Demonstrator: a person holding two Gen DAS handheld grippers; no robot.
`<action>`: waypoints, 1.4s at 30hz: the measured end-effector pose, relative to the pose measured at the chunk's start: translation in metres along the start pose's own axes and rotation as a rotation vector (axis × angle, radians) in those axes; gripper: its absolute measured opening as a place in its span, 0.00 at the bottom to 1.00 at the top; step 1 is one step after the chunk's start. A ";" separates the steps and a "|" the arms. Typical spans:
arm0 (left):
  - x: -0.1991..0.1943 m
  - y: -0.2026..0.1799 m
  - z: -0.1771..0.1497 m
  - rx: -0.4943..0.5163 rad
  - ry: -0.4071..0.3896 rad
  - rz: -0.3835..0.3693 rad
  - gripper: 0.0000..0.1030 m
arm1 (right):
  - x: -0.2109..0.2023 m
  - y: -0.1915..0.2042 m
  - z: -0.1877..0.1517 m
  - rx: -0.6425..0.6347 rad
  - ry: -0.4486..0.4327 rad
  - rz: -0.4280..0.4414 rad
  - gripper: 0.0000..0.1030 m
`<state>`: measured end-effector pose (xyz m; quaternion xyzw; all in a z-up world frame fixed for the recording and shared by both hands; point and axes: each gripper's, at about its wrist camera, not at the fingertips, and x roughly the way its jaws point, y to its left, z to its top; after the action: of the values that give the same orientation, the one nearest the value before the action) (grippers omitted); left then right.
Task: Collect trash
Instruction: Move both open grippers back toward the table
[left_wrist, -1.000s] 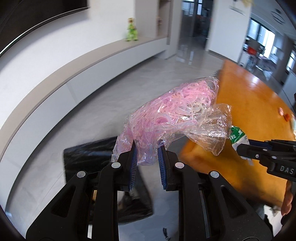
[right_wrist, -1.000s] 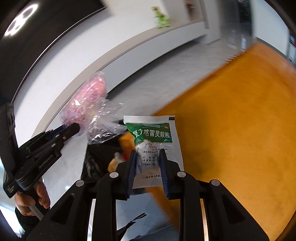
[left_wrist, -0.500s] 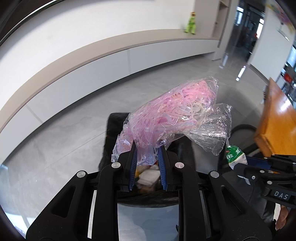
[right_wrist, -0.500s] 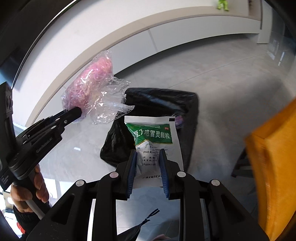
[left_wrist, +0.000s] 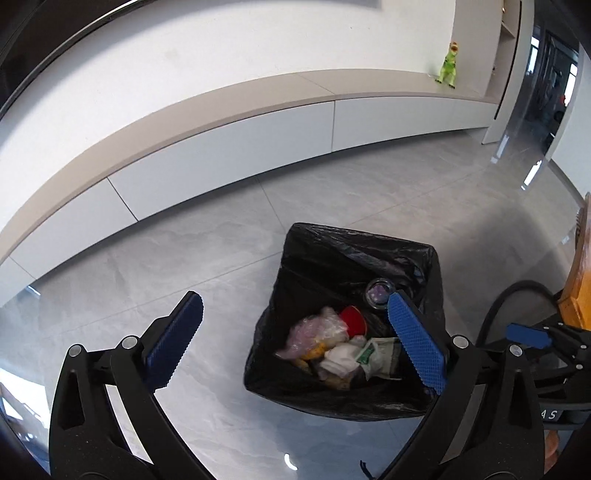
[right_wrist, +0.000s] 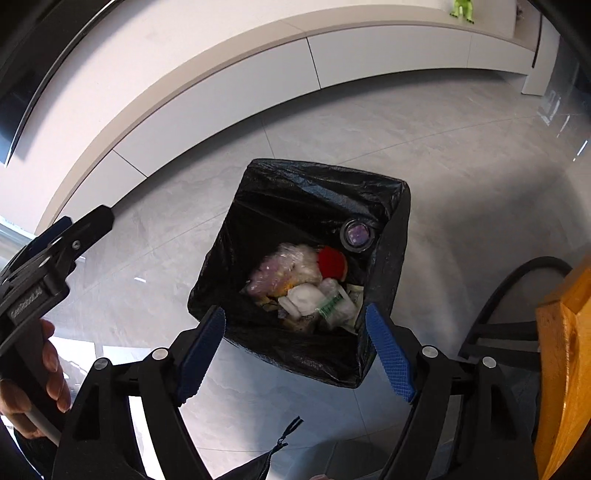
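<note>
A bin lined with a black bag (left_wrist: 332, 243) (right_wrist: 314, 184) stands on the grey floor below both grippers. Inside it lie the clear bag of pink strips (left_wrist: 314, 332) (right_wrist: 280, 269) and the green-and-white packet (left_wrist: 376, 356) (right_wrist: 334, 302), among other rubbish, including something red. My left gripper (left_wrist: 293, 297) hangs over the bin's left side, its jaws opening wide with nothing between them. My right gripper (right_wrist: 293, 311) is above the bin's near edge, its jaws also opening and empty. A hand (right_wrist: 37, 387) holds the left gripper's handle.
An orange wooden table edge (left_wrist: 580, 288) (right_wrist: 565, 350) is close on the right, with a black curved tube (right_wrist: 517, 280) beside it. A long low white cabinet (left_wrist: 258, 129) runs along the far wall, and a green toy dinosaur (left_wrist: 448, 64) stands on it.
Both grippers swung from the table to above the bin and opened. The pink bag and the green packet left the jaws and now lie in the bin.
</note>
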<state>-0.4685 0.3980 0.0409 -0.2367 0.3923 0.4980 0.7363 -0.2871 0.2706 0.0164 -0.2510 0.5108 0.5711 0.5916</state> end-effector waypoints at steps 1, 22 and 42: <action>-0.003 0.000 -0.004 -0.001 -0.002 -0.004 0.94 | -0.003 -0.001 -0.001 0.004 -0.006 0.003 0.77; -0.054 -0.167 0.013 0.248 -0.080 -0.291 0.94 | -0.134 -0.143 -0.059 0.277 -0.249 -0.046 0.77; -0.095 -0.450 -0.028 0.620 -0.021 -0.630 0.94 | -0.232 -0.341 -0.181 0.684 -0.384 -0.256 0.77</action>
<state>-0.0826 0.1490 0.0833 -0.1076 0.4242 0.1104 0.8923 0.0134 -0.0620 0.0617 0.0097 0.5161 0.3269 0.7917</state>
